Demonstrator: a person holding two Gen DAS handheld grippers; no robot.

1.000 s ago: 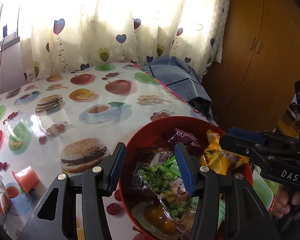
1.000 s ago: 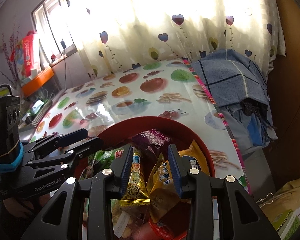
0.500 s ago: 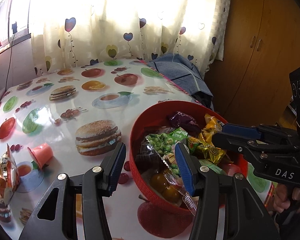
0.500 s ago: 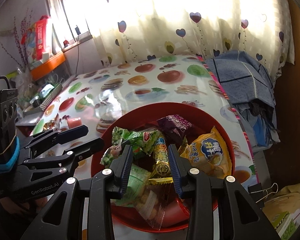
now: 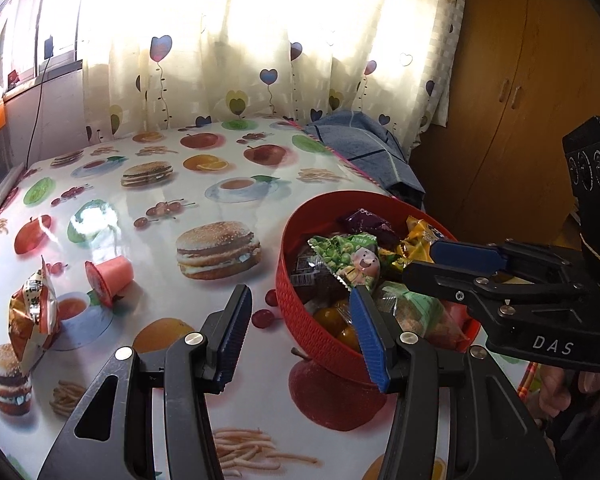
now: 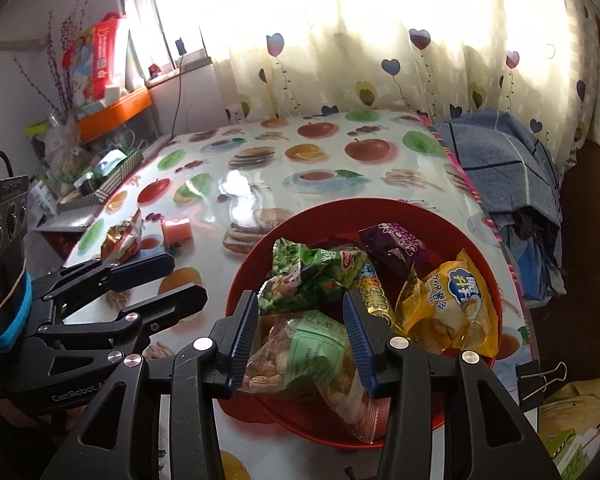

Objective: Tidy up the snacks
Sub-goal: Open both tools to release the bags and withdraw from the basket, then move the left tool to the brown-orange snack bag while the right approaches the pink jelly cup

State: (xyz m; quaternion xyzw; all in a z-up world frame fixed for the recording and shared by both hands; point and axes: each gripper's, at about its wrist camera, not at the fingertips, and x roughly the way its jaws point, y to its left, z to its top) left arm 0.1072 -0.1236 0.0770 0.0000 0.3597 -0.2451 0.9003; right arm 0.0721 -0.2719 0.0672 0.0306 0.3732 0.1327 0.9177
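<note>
A red basket (image 5: 300, 312) (image 6: 496, 280) holds several snack packets: a green pea bag (image 6: 308, 276), a purple packet (image 6: 392, 240), a yellow chips bag (image 6: 456, 304) and a yellow stick packet (image 6: 374, 296). My right gripper (image 6: 300, 332) (image 5: 432, 264) hovers over the basket's near side. Its jaws are opening, with a green-labelled clear bag (image 6: 312, 356) lying below between them, not pressed. My left gripper (image 5: 300, 328) (image 6: 184, 280) stands open and empty just left of the basket. A pink jelly cup (image 5: 110, 280) and an orange packet (image 5: 32, 312) lie on the table at the left.
A fruit-and-burger print cloth covers the table (image 5: 220, 200). A blue blanket (image 6: 500, 160) hangs off its far right corner beside a wooden wardrobe (image 5: 520, 120). Boxes and clutter (image 6: 100, 176) crowd the left edge. A binder clip (image 6: 540, 380) sits at the near right.
Both grippers have drawn back from the basket. The right jaws have widened, and the yellow stick packet that was between them now lies in the basket.
</note>
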